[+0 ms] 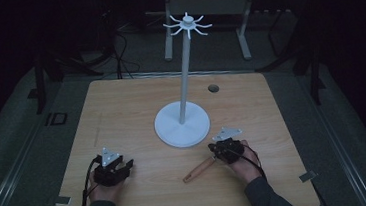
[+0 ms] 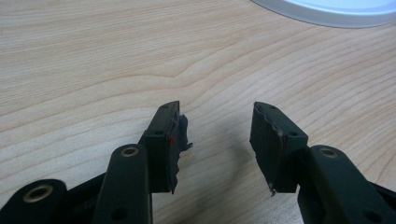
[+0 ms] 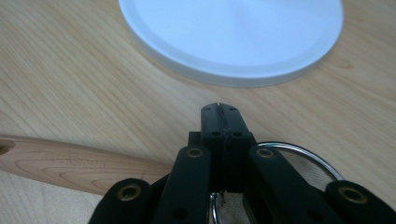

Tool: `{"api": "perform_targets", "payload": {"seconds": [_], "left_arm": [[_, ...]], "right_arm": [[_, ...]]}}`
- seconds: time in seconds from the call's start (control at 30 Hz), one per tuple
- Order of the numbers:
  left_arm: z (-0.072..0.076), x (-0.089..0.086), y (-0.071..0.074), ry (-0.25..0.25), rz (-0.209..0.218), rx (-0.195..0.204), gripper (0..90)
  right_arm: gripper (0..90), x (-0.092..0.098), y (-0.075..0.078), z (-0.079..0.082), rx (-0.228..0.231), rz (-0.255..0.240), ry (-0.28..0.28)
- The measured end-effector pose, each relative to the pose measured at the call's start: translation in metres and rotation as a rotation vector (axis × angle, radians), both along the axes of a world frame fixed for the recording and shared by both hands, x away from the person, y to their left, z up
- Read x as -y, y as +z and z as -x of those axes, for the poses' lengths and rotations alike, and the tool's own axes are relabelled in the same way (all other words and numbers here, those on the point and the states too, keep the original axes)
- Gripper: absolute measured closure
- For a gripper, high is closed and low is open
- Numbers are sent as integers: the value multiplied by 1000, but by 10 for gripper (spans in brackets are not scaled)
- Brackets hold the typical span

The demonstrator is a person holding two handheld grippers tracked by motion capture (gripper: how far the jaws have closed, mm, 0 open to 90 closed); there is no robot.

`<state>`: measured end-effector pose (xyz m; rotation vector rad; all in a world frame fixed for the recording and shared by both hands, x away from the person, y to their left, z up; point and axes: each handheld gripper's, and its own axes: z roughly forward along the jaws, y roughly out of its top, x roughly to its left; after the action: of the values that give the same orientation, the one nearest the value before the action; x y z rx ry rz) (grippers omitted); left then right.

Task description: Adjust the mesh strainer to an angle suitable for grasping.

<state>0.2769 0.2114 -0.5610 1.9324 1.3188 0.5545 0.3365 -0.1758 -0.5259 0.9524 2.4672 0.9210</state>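
While the left hand-held gripper (image 2: 217, 140) sits low over the bare wooden surface (image 2: 93, 70) with its jaws spread wide and nothing between or against them, it poses little danger; the one hazard there is the white stand's base (image 2: 327, 11), ahead of it and to its right, which a careless sweep could nudge. Further right, the strainer lies under the right hand-held gripper (image 3: 220, 116): its wooden handle (image 3: 60, 161) runs out to that gripper's left, and its metal ring (image 3: 303, 154) and mesh show just behind and beneath the jaws. Those jaws are pressed together, pad against pad at the tips, and they seem to be pinching the ring's thin wire rim lower down, though the contact itself is hidden. A hold on so slim a wire could easily slip or let the strainer pivot, so the long handle may droop, drag on the surface or swing into the stand's base (image 3: 233, 37), which lies close ahead. In the high view the stand's tall pole (image 1: 183, 68) and hooked top (image 1: 187, 25) rise beyond the right hand-held gripper (image 1: 218, 149), and a knock could tip them.
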Motion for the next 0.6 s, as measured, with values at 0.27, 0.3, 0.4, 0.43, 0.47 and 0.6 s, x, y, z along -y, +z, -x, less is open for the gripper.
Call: {"api": "perform_targets", "payload": {"seconds": [0.27, 0.3, 0.4, 0.43, 0.47, 0.6], "left_arm": [[-1, 1, -1, -6, -3, -1, 534], [-1, 1, -1, -6, -3, -1, 534], [-1, 1, 0, -5, -3, 0, 534], [-1, 1, 0, -4, -2, 0, 534], [-1, 1, 0, -3, -2, 1, 534], [-1, 1, 0, -3, -3, -1, 533]], "right_arm": [[900, -5, -9, 1, -21, 80, 15], [900, -4, -9, 1, -19, 93, 11], [900, -1, -10, 1, -17, 107, 2], [900, 1, -10, 1, -14, 110, -5], [899, 4, -10, 1, -16, 110, -16], [900, 17, -12, 0, -22, 121, -64]]}}
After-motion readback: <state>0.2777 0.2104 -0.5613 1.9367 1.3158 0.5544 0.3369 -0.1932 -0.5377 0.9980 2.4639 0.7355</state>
